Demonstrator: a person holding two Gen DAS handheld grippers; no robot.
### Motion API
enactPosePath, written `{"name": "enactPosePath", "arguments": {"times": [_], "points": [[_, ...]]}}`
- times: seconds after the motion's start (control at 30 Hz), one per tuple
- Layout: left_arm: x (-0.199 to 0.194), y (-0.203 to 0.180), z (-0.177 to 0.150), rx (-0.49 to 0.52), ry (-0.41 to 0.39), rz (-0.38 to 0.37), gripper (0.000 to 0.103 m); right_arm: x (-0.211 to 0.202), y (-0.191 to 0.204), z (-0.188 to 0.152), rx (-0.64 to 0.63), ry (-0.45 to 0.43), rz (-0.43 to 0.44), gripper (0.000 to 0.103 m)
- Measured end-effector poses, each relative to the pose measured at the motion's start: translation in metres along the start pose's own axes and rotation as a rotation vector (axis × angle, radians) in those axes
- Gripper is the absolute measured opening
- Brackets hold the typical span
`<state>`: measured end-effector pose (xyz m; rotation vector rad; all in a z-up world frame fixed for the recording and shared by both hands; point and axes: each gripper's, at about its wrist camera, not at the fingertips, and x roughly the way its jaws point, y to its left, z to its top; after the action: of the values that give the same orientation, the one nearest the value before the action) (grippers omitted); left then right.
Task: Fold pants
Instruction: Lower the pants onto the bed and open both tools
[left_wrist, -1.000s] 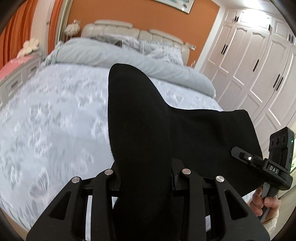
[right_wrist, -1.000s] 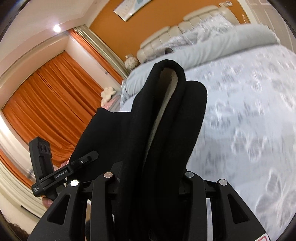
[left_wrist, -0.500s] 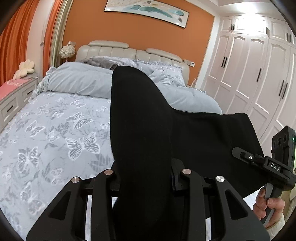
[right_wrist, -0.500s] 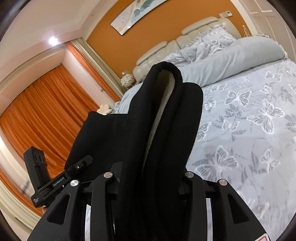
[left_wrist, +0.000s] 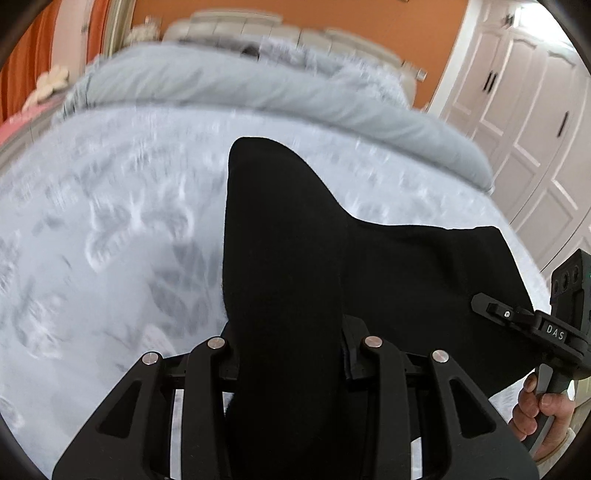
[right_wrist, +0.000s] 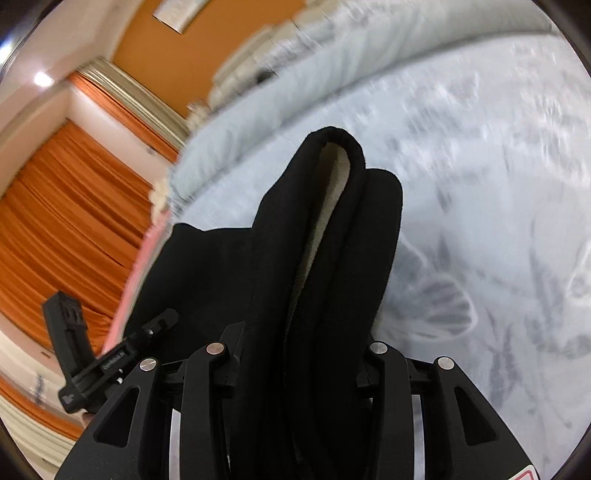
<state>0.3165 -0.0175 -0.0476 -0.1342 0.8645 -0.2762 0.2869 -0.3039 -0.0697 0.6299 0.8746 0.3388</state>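
Behind everything spreads a bed (left_wrist: 110, 240) with a pale butterfly-print cover. Over it hang the black pants (left_wrist: 280, 258), stretched between two claws. The left gripper (left_wrist: 286, 350) pinches one bunched edge; the right gripper (right_wrist: 295, 347), its jaws having just eased slightly wider, clamps the thick folded edge, cream lining showing.

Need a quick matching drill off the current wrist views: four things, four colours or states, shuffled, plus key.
Things:
1. pants
2. curtains
3. wardrobe doors
4. bedspread

Colours or states:
A. white, closed
B. black, clamped by both the left gripper and the right gripper
C. pale blue-grey, printed pattern
D. orange, hanging

Pairs: 1-B, 2-D, 3-A, 4-C
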Motion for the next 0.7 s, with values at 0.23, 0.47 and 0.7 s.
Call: {"name": "enactPosePath", "arguments": {"times": [0.23,0.47,0.7], "points": [[-0.03,0.032,-0.011,-0.046,-0.082,0.11,0.061,-0.043,-0.031,0.009,0.131,-0.123,-0.133,0.063],[-0.069,0.002,0.032,0.006,-0.174,0.11,0.06,-0.041,0.069,0.016,-0.227,-0.112,-0.129,0.018],[0.05,-0.003,0.024,0.037,0.06,0.244,0.082,0.028,-0.001,0.038,-0.105,-0.052,-0.29,0.0]]}}
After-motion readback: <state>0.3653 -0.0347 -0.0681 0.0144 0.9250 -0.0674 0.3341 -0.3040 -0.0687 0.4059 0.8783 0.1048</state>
